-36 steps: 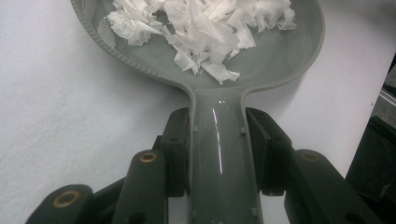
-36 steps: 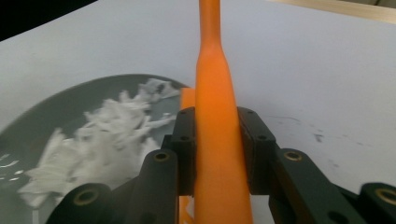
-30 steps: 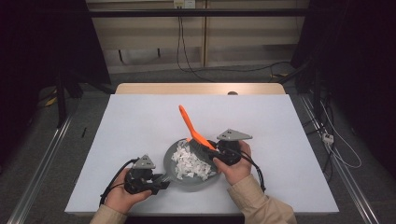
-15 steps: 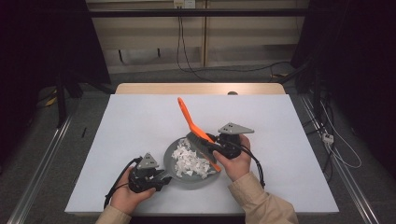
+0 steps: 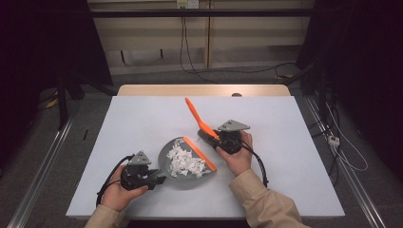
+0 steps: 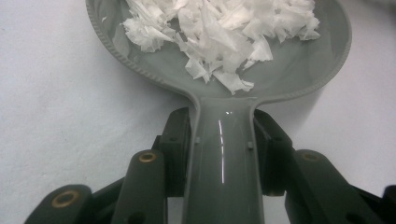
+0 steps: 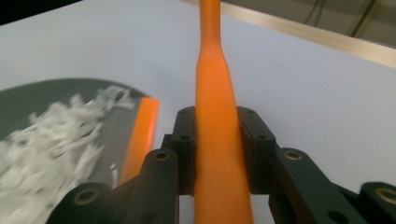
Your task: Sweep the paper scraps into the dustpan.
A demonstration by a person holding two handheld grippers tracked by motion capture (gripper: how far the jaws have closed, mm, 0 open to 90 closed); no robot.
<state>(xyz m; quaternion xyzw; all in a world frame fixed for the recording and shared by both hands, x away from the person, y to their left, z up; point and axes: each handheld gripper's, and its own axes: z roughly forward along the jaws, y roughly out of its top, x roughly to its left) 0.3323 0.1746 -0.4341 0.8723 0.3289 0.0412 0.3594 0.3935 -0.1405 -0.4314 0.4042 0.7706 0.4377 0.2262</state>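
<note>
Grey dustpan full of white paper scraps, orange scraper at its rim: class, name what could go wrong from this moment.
1. The white paper scraps lie heaped near the low rim of the grey plastic dustpan; a tilt by the left gripper, shut on its handle, could spill them.
2. The orange plastic scraper is held by its handle in the right gripper, its blade edge at the pan's far rim; a hard push might flick light scraps onto the white table or shove the pan.

White table point(image 5: 142, 118), floor cables point(image 5: 342, 142)
</note>
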